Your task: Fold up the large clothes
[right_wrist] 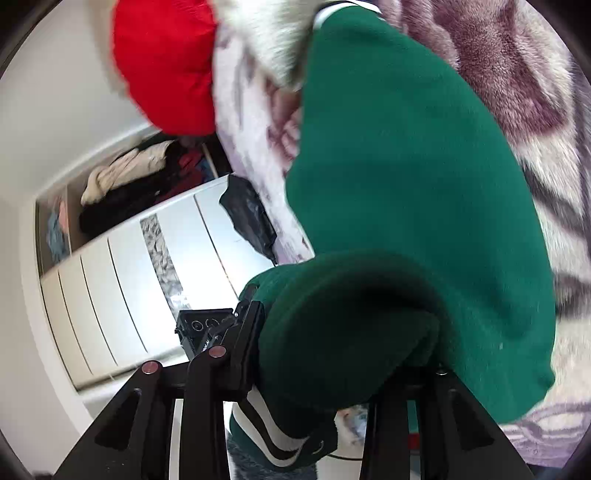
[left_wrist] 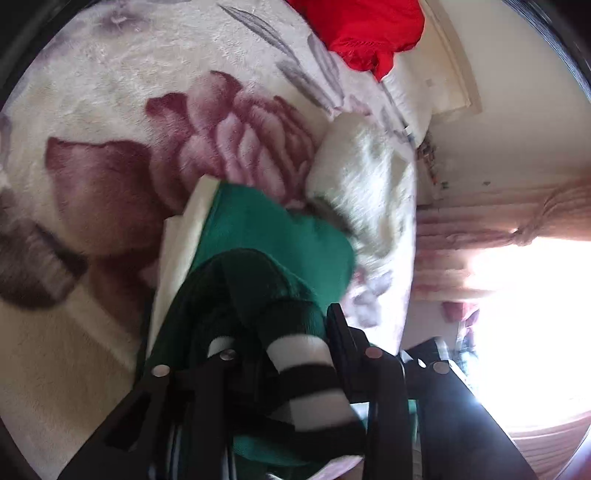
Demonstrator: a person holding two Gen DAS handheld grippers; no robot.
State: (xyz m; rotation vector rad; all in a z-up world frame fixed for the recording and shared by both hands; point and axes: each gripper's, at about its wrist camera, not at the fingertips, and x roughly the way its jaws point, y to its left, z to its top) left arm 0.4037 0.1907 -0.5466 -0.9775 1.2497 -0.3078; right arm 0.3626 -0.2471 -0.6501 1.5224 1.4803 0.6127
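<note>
With each hand-held gripper, left (left_wrist: 280, 354) and right (right_wrist: 343, 332), part-open around the dark green fleece garment (right_wrist: 406, 166) over the floral plush bed blanket (left_wrist: 110, 129), lay the carried fold flat, then release.

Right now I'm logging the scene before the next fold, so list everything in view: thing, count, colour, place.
Green knit garment with black-and-white striped trim: one, draped on the bed, bunched at both grippers.
Plush floral blanket: one, cream with mauve flowers, covering the bed.
Red garment: one, at the bed's far edge.
Fluffy cream garment: one, beside the green one.
White wardrobe: one, beside the bed, clothes on an open shelf.
Black bag-like item: one, at the bed's edge.
Pink curtain: one, by the bright window.
Left gripper: one, black, green fabric between its fingers.
Right gripper: one, black, green fabric bunched between its fingers.
</note>
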